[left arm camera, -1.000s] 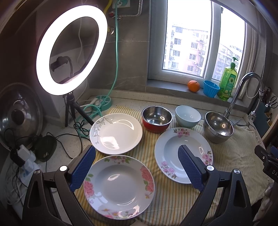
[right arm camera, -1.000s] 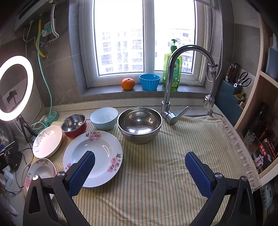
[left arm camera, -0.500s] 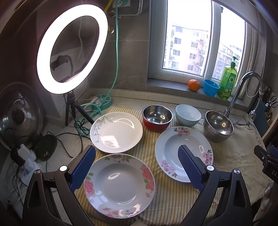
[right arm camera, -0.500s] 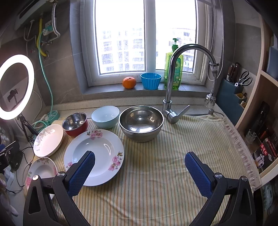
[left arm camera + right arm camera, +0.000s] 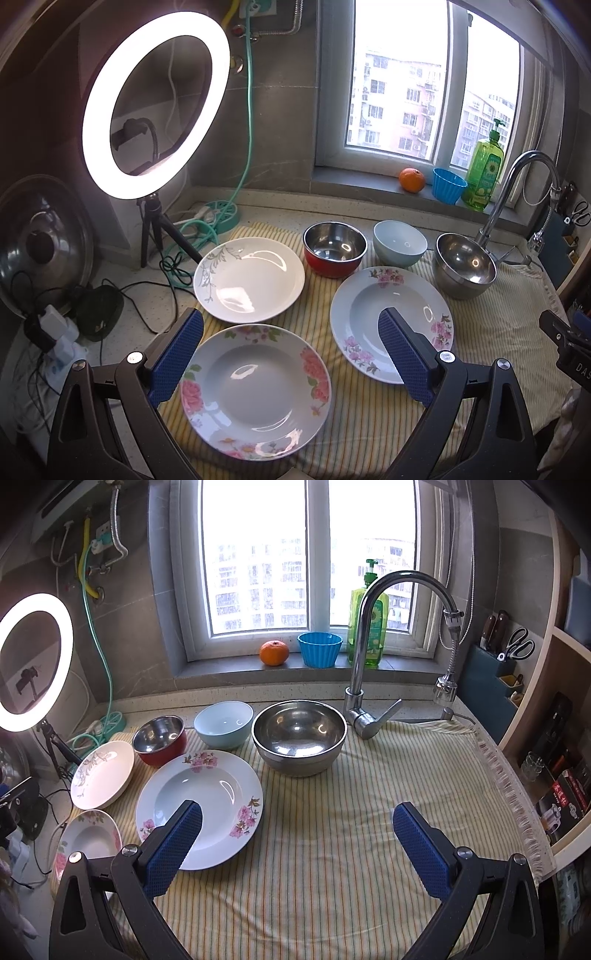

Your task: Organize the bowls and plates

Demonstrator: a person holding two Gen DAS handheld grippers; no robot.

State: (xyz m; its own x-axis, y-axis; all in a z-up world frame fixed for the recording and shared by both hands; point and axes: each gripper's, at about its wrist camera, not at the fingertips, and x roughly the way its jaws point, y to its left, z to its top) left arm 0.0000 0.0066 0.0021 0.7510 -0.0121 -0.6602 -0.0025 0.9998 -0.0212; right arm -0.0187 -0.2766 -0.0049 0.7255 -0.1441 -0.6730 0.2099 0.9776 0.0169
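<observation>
Three plates lie on a striped cloth [image 5: 332,849]: a pink-rose plate [image 5: 255,391] nearest me, a white leaf-patterned plate [image 5: 249,278] behind it, and a pale blue floral plate [image 5: 384,314] [image 5: 199,805] to the right. Behind them stand a red steel-lined bowl [image 5: 334,249] [image 5: 159,740], a light blue bowl [image 5: 399,243] [image 5: 223,723] and a large steel bowl [image 5: 464,269] [image 5: 299,736]. My left gripper [image 5: 291,332] is open above the rose plate, holding nothing. The right gripper [image 5: 297,821] is open over bare cloth, right of the blue floral plate.
A faucet [image 5: 369,657] rises behind the large steel bowl. The windowsill holds an orange [image 5: 274,652], a blue cup [image 5: 319,649] and a soap bottle [image 5: 367,627]. A ring light [image 5: 151,99] on a tripod, cables and a pot lid [image 5: 40,243] crowd the left. Shelves stand right.
Both grippers have drifted slightly; the right wrist view has shifted a little so the dishes sit further right. Nothing was grasped or moved.
</observation>
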